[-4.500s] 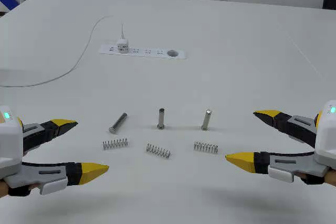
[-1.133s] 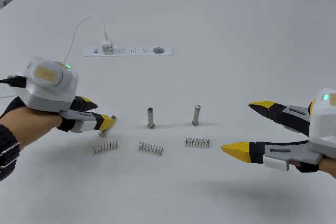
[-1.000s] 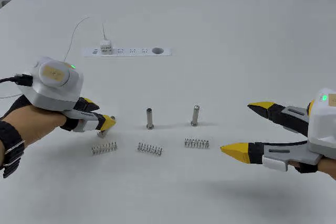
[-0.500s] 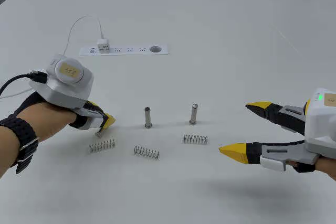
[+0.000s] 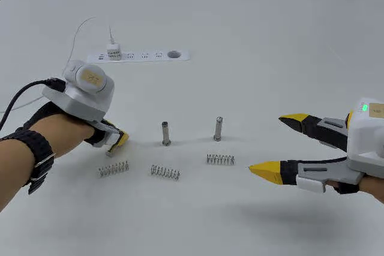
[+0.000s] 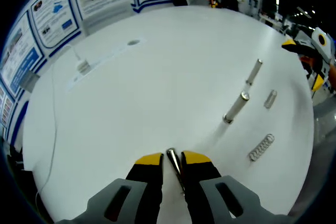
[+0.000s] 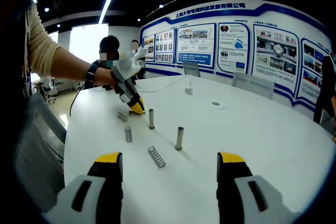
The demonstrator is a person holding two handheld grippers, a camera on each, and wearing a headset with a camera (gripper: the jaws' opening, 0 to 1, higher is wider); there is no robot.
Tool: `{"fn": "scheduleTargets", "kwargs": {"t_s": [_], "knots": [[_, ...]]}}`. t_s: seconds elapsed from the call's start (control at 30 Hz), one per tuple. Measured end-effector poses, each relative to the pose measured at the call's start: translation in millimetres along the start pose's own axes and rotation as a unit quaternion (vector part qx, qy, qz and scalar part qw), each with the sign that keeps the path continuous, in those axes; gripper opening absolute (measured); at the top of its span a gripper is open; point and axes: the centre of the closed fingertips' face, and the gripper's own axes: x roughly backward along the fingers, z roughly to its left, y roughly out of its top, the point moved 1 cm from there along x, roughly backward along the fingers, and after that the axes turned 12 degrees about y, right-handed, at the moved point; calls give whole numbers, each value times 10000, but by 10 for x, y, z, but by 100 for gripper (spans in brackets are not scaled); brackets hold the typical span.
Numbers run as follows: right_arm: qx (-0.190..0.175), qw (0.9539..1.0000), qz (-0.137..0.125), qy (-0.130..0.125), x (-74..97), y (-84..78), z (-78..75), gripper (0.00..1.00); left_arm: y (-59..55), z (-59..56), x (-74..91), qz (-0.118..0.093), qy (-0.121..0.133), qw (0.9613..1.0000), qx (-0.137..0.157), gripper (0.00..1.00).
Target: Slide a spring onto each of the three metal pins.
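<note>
Clamping a short silver metal pin [image 6: 171,155] between its yellow tips, the left gripper [image 6: 172,160] is narrowed right down to the pin's width. Head view: left gripper [image 5: 117,141] sits low over the white tabletop [image 5: 270,58], with the clamped pin [image 5: 110,151] slanting down out of the jaws. Its lower end is at the surface; real contact cannot be told.

Just beside it, nearer the person, a small coiled steel spring [image 5: 113,169] lies flat. To the right, apart from the gripper, a second silver metal pin [image 5: 165,133] stands upright on its flanged end, a second coiled spring [image 5: 165,172] lying in front of it. Further right a third silver metal pin [image 5: 218,129] stands upright too, a third coiled spring [image 5: 220,159] flat near its foot. All three springs lie loose beside the pins.

Left gripper view has the second pin [image 6: 235,107] and third pin [image 6: 253,72] ahead to the right.

Right gripper [image 5: 264,142] hangs off at the right, well apart from the pins, jaws spread wide, nothing between them. Right gripper view: right gripper [image 7: 169,159] wide, third pin [image 7: 179,138] nearest, third spring [image 7: 156,157] before it, left gripper [image 7: 135,106] beyond.

At the far side lies a white power strip [image 5: 135,56] with a white plug [image 5: 111,49] and a white cable [image 5: 75,33].
</note>
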Motion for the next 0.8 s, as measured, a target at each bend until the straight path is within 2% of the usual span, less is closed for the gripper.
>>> {"fn": "scheduleTargets", "kwargs": {"t_s": [0.23, 0.8], "knots": [[-12, 10000, 2, -8, 9, -11, -11, 74, -1, 23, -28, 77, 56, 9999, 46, 11], [-28, 10000, 19, 8, 12, -34, -19, 74, -18, 7, -63, 458, 191, 9988, -19, 10]]}}
